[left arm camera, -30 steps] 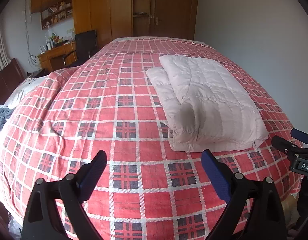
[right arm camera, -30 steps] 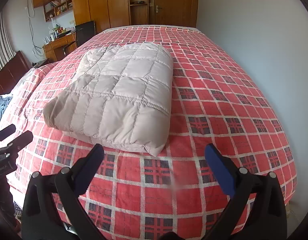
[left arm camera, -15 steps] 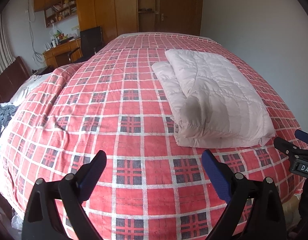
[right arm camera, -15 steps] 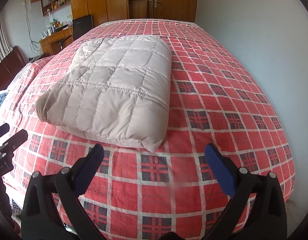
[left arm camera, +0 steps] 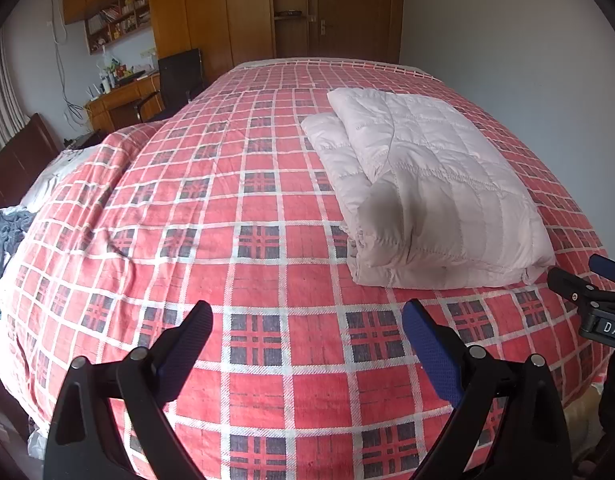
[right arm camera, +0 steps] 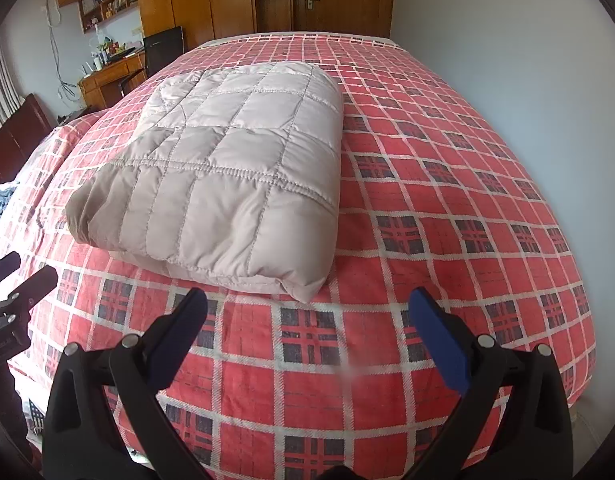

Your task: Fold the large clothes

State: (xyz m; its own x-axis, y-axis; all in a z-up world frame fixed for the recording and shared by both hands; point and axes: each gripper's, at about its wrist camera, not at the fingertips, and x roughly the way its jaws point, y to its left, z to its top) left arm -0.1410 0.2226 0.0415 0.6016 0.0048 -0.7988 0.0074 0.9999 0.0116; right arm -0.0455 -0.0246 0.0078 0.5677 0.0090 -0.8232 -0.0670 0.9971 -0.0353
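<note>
A pale quilted padded garment (left arm camera: 431,188) lies folded into a thick rectangle on the red plaid bed cover (left arm camera: 235,248); the right wrist view has the same garment (right arm camera: 235,168) at centre left. My left gripper (left arm camera: 307,332) hangs open over bare plaid, short of the garment's near left corner. My right gripper (right arm camera: 307,316) is open too, just short of the garment's near edge, nothing between its fingers. Each gripper shows at the other view's edge: the right gripper (left arm camera: 587,280) and the left gripper (right arm camera: 23,280).
The bed cover (right arm camera: 467,208) fills most of both views. A white wall (left arm camera: 527,32) runs along the right. Wooden wardrobes (left arm camera: 235,12), a desk (left arm camera: 119,100) with a dark chair (left arm camera: 179,76) and a dark headboard (left arm camera: 15,152) stand at the left. Grey cloth (left arm camera: 5,236) lies at the bed's left edge.
Both grippers have drawn back and risen slightly, so the folded garment sits a little farther away. The garment has not moved and both grippers stay open.
</note>
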